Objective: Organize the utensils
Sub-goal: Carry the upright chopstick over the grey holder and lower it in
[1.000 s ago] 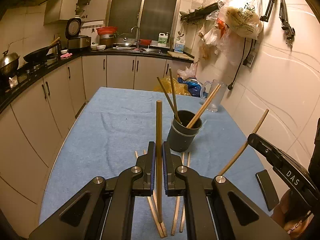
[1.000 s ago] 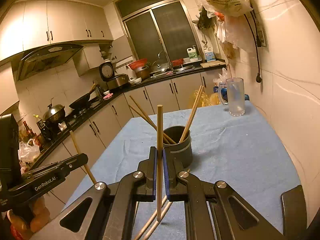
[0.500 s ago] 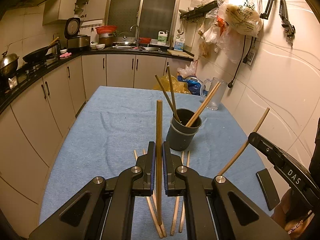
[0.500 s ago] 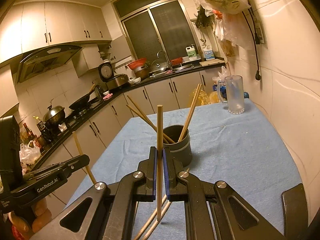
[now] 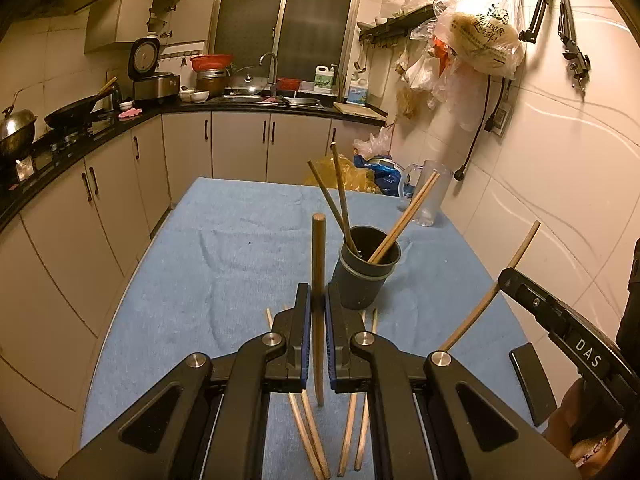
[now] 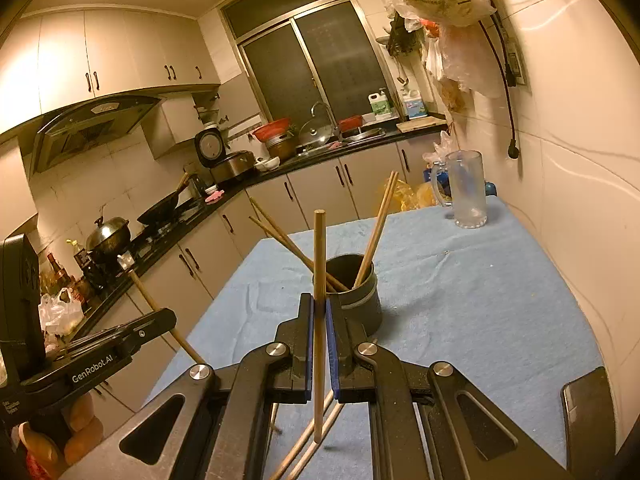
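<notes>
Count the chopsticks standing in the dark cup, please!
4: two lean left, two lean right in the dark cup. Shorter ones may hide inside.

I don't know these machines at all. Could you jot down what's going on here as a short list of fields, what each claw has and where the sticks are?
Setting: kitchen table under a blue cloth
Left hand-held gripper: shut on an upright chopstick
Right hand-held gripper: shut on its own chopstick, also upright
Holder: dark cup just beyond both grippers
In the cup: four chopsticks, leaning outward
Still loose: several chopsticks on the cloth beneath the grippers
Elsewhere on table: clear glass mug near the wall
</notes>
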Motion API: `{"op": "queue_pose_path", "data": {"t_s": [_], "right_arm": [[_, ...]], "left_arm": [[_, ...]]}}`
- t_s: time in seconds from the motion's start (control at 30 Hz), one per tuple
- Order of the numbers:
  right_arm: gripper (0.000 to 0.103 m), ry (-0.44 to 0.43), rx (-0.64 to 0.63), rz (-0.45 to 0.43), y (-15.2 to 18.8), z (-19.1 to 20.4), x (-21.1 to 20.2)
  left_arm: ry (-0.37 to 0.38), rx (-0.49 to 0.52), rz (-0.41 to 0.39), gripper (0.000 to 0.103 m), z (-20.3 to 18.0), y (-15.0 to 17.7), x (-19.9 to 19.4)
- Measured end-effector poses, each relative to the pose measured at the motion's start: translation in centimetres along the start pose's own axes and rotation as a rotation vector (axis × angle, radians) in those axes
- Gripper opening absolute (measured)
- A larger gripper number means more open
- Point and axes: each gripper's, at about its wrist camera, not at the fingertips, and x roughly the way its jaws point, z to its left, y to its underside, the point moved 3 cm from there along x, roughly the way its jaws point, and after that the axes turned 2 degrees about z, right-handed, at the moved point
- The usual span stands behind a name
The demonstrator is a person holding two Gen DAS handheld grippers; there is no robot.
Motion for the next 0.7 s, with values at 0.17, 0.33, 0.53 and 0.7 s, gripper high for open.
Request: {"op": "queue_pose_path", "data": {"t_s": [0.17, 0.33, 0.53, 0.7], "right_arm": [[0.007, -0.002, 0.014, -0.008, -0.9, -0.4, 0.1], [0.007, 0.001, 0.041, -0.01, -1.8, -1.4, 0.6], [0.007, 0.016, 0.046, -0.051, -3.7, -1.7, 0.6], [0.007, 0.037, 0.051, -0.109, -6.3, -1.9, 0.5]], "left_arm": [[0.007, 0.005, -0.003, 0.006, -0.2, -0.6, -0.1], [0.016, 0.015, -0.005, 0.006, -0.6, -1.4, -0.1], [0.034, 0.021, -0.019, 0.006, -1.1, -3.0, -0.3], [0.053, 0.037, -0.055, 0.006, -2.0, -5.8, -0.7]]}}
